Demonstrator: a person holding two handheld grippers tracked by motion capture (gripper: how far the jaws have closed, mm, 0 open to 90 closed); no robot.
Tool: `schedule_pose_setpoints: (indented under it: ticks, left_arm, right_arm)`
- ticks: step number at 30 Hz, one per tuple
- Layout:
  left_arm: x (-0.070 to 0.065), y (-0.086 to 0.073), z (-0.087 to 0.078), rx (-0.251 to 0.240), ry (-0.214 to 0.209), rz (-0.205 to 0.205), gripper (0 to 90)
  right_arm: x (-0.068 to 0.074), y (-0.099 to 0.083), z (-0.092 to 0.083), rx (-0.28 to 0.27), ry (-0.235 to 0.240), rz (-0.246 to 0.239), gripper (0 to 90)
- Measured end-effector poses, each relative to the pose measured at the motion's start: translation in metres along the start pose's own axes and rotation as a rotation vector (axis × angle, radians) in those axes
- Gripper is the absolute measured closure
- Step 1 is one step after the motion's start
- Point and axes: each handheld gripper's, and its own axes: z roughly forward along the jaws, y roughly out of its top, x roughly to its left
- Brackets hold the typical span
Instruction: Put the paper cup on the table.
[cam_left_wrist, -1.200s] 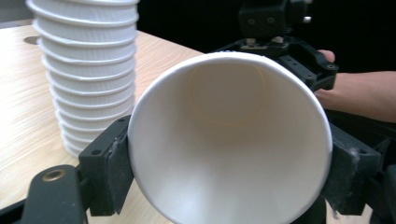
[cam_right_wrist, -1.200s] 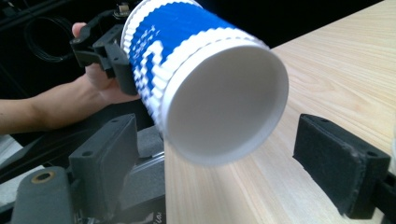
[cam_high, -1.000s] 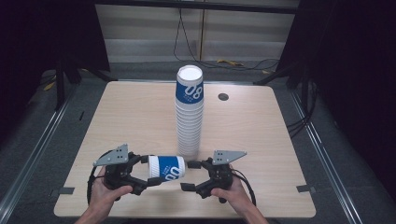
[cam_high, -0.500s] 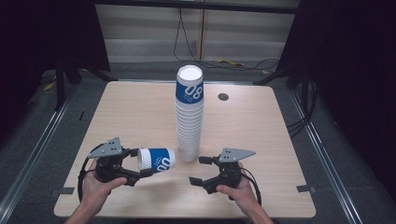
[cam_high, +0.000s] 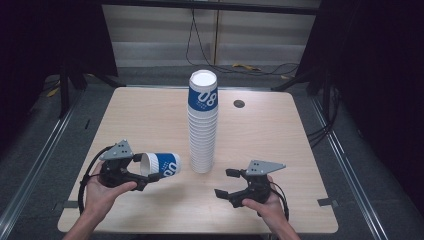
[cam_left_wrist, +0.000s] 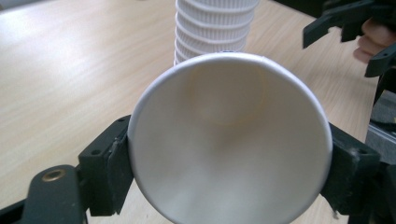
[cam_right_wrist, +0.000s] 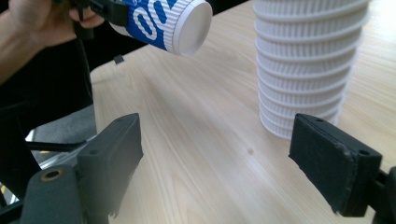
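Left gripper clamped on the rim of one blue-and-white paper cup — cup lying sideways above the wooden table, just left of the tall cup stack. Right gripper holding nothing — jaws apart, just been closing a little, near the stack's right.

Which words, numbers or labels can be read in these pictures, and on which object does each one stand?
"08": white digits on the blue band of the top cup of the stack of cups.
"08": seen sideways on the blue band of the cup held in the left tongs.
Small white print under the "08" on the top cup: too small to read.
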Motion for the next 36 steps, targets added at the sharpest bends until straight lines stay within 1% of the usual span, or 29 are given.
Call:
schedule_pose_setpoints:
  ticks: [1,3,4,5,6,7,9,10,11,12,13,14,15,18,19,20,21,22,23,24,25,26,27,28,29,31,34,35,36]
  left_arm:
    - [0.004,0.003,-0.001,0.017,0.033,0.015,18.0]
    - [0.006,0.004,0.000,0.017,0.034,0.014,18.0]
    - [0.009,0.005,0.001,0.026,0.034,0.012,18.0]
    - [0.011,0.006,0.002,0.041,0.034,0.010,18.0]
    - [0.016,0.008,0.005,0.081,0.040,0.014,18.0]
    - [0.016,0.008,0.005,0.081,0.040,0.014,18.0]
    - [0.020,0.011,0.007,0.126,0.020,0.007,18.1]
    - [0.022,0.012,0.007,0.127,0.030,0.001,18.1]
    - [0.024,0.013,0.008,0.148,0.037,0.004,18.1]
    - [0.026,0.015,0.008,0.163,0.039,-0.004,18.0]
    - [0.029,0.017,0.009,0.180,0.056,0.000,18.0]
    - [0.029,0.017,0.009,0.180,0.056,0.000,18.1]
    - [0.034,0.019,0.009,0.177,0.070,-0.013,18.0]
    - [0.043,0.022,0.011,0.190,0.114,-0.016,18.1]
    - [0.046,0.023,0.013,0.203,0.118,-0.024,18.1]
    - [0.046,0.023,0.013,0.203,0.118,-0.024,18.0]
    - [0.052,0.025,0.015,0.220,0.136,-0.035,18.0]
    - [0.052,0.025,0.015,0.220,0.136,-0.035,18.0]
    - [0.055,0.025,0.015,0.218,0.136,-0.052,18.0]
    - [0.062,0.026,0.017,0.225,0.134,-0.075,18.0]
    - [0.062,0.026,0.017,0.225,0.134,-0.075,18.0]
    - [0.065,0.027,0.019,0.239,0.135,-0.077,18.0]
    - [0.069,0.029,0.020,0.270,0.137,-0.077,18.0]
    - [0.069,0.029,0.020,0.270,0.137,-0.077,18.0]
    - [0.070,0.030,0.020,0.279,0.147,-0.072,18.0]
    - [0.073,0.031,0.020,0.292,0.151,-0.082,17.9]
    - [0.074,0.032,0.025,0.331,0.177,-0.071,17.8]
    - [0.075,0.032,0.028,0.363,0.178,-0.055,17.7]
    - [0.075,0.032,0.028,0.363,0.178,-0.055,17.7]
  right_arm:
    - [-0.001,-0.002,-0.004,0.005,-0.017,0.001,17.0]
    - [-0.002,-0.004,-0.006,0.006,-0.026,0.003,17.0]
    - [-0.005,-0.005,-0.009,0.014,-0.049,-0.001,17.0]
    - [-0.005,-0.005,-0.009,0.014,-0.049,-0.001,17.0]
    - [-0.009,-0.006,-0.011,0.015,-0.062,0.008,17.0]
    - [-0.009,-0.006,-0.011,0.015,-0.062,0.008,17.0]
    - [-0.013,-0.006,-0.012,0.023,-0.085,0.015,17.0]
    - [-0.013,-0.006,-0.012,0.023,-0.085,0.015,17.0]
    - [-0.015,-0.006,-0.011,0.026,-0.088,0.018,17.0]
    - [-0.016,-0.007,-0.011,0.030,-0.091,0.019,17.0]
    - [-0.016,-0.009,-0.010,0.035,-0.090,0.021,18.7]
    - [-0.016,-0.009,-0.010,0.035,-0.090,0.021,18.7]
    - [-0.015,-0.011,-0.009,0.026,-0.092,0.017,20.5]
    - [-0.016,-0.013,-0.008,0.033,-0.084,0.014,19.6]
    - [-0.016,-0.013,-0.008,0.036,-0.083,0.014,19.2]
    - [-0.016,-0.013,-0.008,0.036,-0.083,0.014,19.2]
    - [-0.016,-0.013,-0.008,0.036,-0.078,0.013,18.1]
    - [-0.016,-0.013,-0.008,0.036,-0.078,0.013,18.1]
    - [-0.015,-0.014,-0.009,0.035,-0.077,0.017,17.8]
    - [-0.014,-0.015,-0.010,0.035,-0.073,0.013,17.8]
    - [-0.014,-0.015,-0.010,0.035,-0.073,0.013,17.8]
    - [-0.013,-0.016,-0.010,0.038,-0.076,0.017,17.7]
    - [-0.013,-0.018,-0.012,0.041,-0.079,0.021,17.4]
    - [-0.013,-0.018,-0.012,0.041,-0.079,0.021,17.4]
    - [-0.013,-0.018,-0.012,0.043,-0.079,0.021,17.4]
    - [-0.015,-0.018,-0.012,0.044,-0.083,0.026,17.4]
    - [-0.015,-0.018,-0.011,0.048,-0.083,0.027,17.6]
    - [-0.015,-0.019,-0.009,0.056,-0.084,0.024,17.7]
    - [-0.015,-0.019,-0.009,0.056,-0.084,0.024,17.7]
